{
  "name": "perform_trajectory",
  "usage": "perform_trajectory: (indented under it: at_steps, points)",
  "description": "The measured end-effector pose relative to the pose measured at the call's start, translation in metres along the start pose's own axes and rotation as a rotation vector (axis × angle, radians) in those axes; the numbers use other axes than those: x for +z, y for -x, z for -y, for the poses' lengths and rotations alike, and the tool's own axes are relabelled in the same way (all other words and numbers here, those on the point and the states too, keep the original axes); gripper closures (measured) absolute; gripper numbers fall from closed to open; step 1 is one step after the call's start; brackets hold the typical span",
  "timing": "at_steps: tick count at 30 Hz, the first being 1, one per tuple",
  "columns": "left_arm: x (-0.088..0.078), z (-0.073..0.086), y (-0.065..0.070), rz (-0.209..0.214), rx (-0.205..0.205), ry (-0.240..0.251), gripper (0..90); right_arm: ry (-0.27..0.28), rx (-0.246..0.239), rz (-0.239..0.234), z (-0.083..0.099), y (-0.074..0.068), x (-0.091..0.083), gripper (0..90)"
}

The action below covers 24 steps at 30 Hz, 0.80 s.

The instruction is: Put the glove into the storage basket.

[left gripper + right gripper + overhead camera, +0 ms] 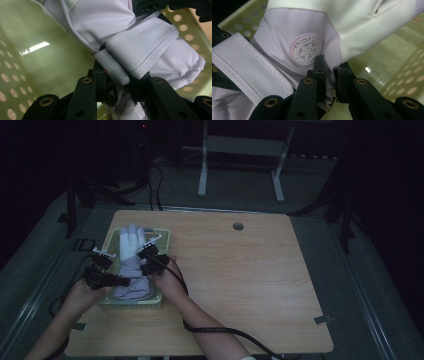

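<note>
Both grippers, left (107, 258) and right (150, 252), fingers pinched tight on a padded lilac-and-white ski glove (131, 262), hold it low inside the perforated pale-green plastic basket (163, 239) at the wooden counter's (240, 285) near left, release seemingly remaining.

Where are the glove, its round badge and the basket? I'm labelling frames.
Pale lilac-and-white padded glove (131, 245): high view, white fingers.
Round embroidered snowflake badge (306, 50): right gripper view, centre.
Yellow-green perforated plastic basket (50, 62): left gripper view, inner wall.

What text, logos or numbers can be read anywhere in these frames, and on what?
"SPORTSMAN", running around a snowflake, partly readable, on the round pink badge sewn on the lilac-and-white glove.
The rest of the badge's ring lettering is too blurred to read.
No other writing is legible.
</note>
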<state>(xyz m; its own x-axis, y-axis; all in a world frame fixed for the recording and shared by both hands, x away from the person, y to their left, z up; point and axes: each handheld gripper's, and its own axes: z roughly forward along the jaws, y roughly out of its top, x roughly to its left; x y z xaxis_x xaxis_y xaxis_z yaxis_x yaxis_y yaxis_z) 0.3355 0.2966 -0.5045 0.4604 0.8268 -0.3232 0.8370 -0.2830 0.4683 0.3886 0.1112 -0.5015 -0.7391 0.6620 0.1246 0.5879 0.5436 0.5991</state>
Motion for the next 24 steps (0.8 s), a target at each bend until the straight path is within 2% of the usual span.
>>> perform_trajectory:
  at_steps: [7,9,11,13,16,18,19,21,24]
  points:
    - [0.010,0.004,-0.005,-0.015,-0.030,-0.033,70.5,-0.063,-0.011,0.021,-0.002,-0.005,0.014,80.2]
    - [0.013,0.004,-0.007,-0.020,-0.032,-0.055,69.3,-0.087,-0.014,0.023,-0.003,-0.006,0.018,78.0]
    - [0.016,0.005,-0.007,-0.021,-0.055,-0.067,65.4,-0.099,-0.031,0.033,-0.003,-0.007,0.019,74.2]
    - [0.017,0.005,-0.005,-0.042,-0.041,-0.076,60.3,-0.105,-0.063,0.044,-0.004,-0.009,0.021,68.5]
    - [0.019,0.005,-0.001,-0.088,-0.018,-0.103,54.3,-0.102,-0.065,0.042,-0.004,-0.008,0.021,63.4]
    - [0.019,0.005,0.000,-0.104,-0.015,-0.108,52.2,-0.101,-0.073,0.044,-0.004,-0.009,0.021,60.8]
    - [0.019,0.005,0.002,-0.127,-0.012,-0.105,50.7,-0.096,-0.079,0.048,-0.004,-0.010,0.020,58.8]
    - [0.018,0.004,0.003,-0.143,-0.011,-0.100,47.0,-0.083,-0.076,0.038,-0.006,-0.006,0.017,51.7]
    - [0.019,0.004,0.006,-0.165,0.001,-0.089,44.1,-0.063,-0.076,0.054,-0.008,-0.003,0.011,49.5]
